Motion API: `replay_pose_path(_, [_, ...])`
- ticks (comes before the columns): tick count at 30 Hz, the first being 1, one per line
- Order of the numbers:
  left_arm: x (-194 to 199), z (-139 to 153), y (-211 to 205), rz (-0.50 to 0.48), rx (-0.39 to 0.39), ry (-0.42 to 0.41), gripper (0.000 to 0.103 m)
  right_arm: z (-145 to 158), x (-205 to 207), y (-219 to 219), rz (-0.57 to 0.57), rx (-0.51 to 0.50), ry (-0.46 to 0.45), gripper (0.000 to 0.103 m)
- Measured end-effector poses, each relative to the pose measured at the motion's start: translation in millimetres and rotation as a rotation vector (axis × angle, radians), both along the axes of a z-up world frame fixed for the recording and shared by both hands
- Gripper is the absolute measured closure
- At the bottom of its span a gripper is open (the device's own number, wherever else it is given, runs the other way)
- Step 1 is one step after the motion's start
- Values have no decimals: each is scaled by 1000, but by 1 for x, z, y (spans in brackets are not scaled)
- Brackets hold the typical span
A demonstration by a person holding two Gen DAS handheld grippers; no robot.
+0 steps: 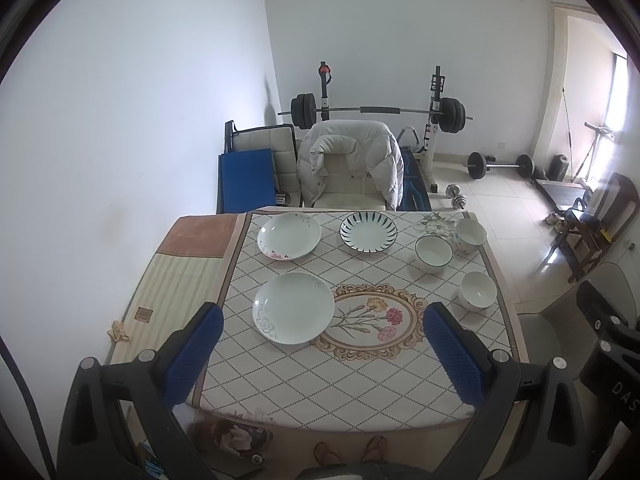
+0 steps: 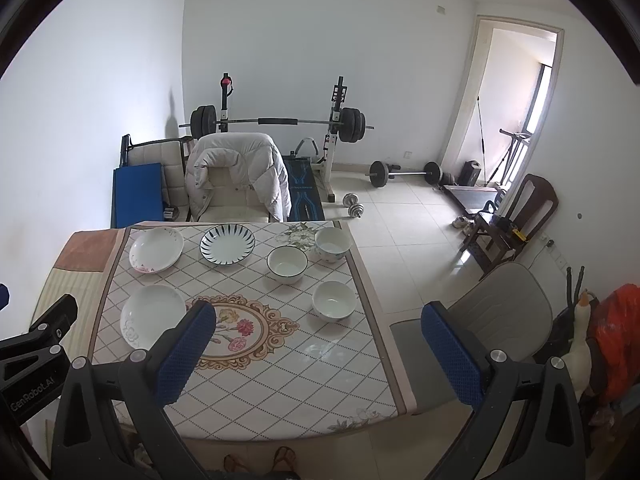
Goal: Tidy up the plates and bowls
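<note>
On the patterned tablecloth lie three plates: a white floral plate nearest me, a second white plate at the far left, and a blue-striped plate beside it. Three bowls stand at the right: a dark-rimmed bowl, a floral bowl at the far corner, and a plain white bowl. My left gripper hovers open above the table's near half, empty. My right gripper is open and empty over the table's right edge, near the white bowl.
A chair draped with a white padded jacket stands behind the table. A grey chair sits off the table's right side. Barbells, a weight bench and dumbbells fill the far floor. A wall runs along the left. A person's sandalled feet are below.
</note>
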State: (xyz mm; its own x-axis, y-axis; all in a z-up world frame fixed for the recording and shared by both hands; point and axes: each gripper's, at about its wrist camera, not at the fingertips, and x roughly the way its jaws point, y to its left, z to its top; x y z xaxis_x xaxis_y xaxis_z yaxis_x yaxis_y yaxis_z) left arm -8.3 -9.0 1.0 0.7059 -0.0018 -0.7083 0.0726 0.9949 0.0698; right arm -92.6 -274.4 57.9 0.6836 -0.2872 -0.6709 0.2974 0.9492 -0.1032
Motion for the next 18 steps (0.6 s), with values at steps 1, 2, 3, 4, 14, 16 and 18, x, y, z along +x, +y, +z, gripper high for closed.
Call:
replay_pose_path(1, [0,0,0,-1,0,0,1,0,0,0,0,3,-1,0])
replay_pose_path(2, [0,0,-1,-2,2,-1,1,-1,0,0,0,7,-2,0])
replay_pose_path(3, [0,0,0,-1,-1,0,1,-1,0,-1,-1,11,-2,0])
replay_pose_path(4, [0,0,-1,-1,-1,0,1,-1,0,-2,-1,13,-1,0])
replay_pose_path(14, [-3,5,-2,-2,0,-12,1,0,2,-3,-1,12,-4,0])
replay_pose_path(16, [-4,5,-2,-2,-1,-12,1,0,3,-2,0,12,-3,0])
replay_pose_path(18, [-4,5,-3,-5,1,-12,1,0,2,-2,-2,10,-4,0])
